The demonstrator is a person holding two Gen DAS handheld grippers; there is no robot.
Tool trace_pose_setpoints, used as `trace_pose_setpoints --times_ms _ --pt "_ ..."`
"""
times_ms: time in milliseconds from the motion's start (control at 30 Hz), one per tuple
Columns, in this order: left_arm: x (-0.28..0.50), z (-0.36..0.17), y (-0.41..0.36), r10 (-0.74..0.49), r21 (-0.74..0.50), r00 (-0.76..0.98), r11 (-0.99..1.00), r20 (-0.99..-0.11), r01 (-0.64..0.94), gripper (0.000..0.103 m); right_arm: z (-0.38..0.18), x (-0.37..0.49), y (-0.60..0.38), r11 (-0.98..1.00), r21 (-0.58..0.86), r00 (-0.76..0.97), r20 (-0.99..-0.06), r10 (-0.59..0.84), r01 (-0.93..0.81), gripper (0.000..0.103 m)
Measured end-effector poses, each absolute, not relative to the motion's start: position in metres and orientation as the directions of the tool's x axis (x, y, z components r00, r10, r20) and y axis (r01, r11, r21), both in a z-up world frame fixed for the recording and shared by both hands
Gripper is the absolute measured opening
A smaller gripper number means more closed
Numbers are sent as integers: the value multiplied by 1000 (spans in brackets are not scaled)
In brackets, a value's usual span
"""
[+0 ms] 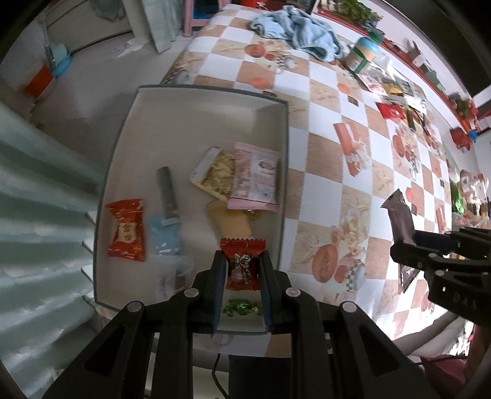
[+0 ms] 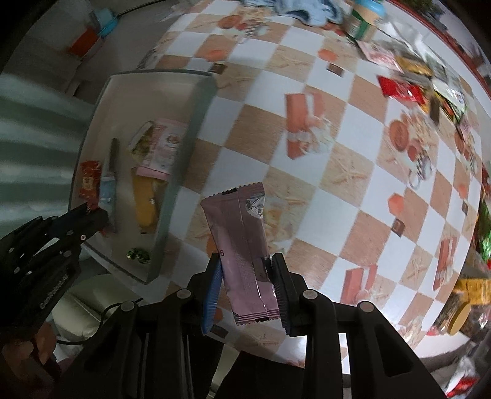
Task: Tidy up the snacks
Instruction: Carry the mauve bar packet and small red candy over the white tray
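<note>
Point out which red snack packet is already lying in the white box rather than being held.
The large red packet with gold lettering lying flat at the box's left side. The small red candy packet is pinched in the left gripper above the box.

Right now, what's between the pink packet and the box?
Only bare checkered tablecloth between the pink packet in the right hand-held gripper and the box, seen in the right wrist view.

Desk (image 1: pixel 325 92): covered with a checkered oilcloth, white and tan squares, printed with pastries and cups. Floor (image 1: pixel 92 101): pale, smooth, dimly lit. Pink stool legs (image 1: pixel 187 18) at the desk's far end. Red and blue plastic items (image 1: pixel 50 69) on the floor, far left. Pale green ribbed surface (image 1: pixel 36 214) beside the desk's left edge. Red ledge (image 1: pixel 429 76) with small clutter along the far right side.
</note>
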State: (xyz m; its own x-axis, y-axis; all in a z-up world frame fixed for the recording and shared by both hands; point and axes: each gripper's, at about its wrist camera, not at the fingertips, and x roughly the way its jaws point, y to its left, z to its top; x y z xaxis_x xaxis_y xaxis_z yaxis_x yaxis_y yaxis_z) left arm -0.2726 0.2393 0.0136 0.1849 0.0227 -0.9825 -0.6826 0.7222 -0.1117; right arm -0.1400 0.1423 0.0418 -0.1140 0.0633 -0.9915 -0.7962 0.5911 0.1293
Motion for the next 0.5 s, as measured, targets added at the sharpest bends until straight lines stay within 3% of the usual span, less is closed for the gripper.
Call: trace_pose_setpoints --times_ms 500 --pt "-301 7 264 41 -88 153 661 -987 -745 23 49 -177 203 460 140 -122 -990 70 -877 34"
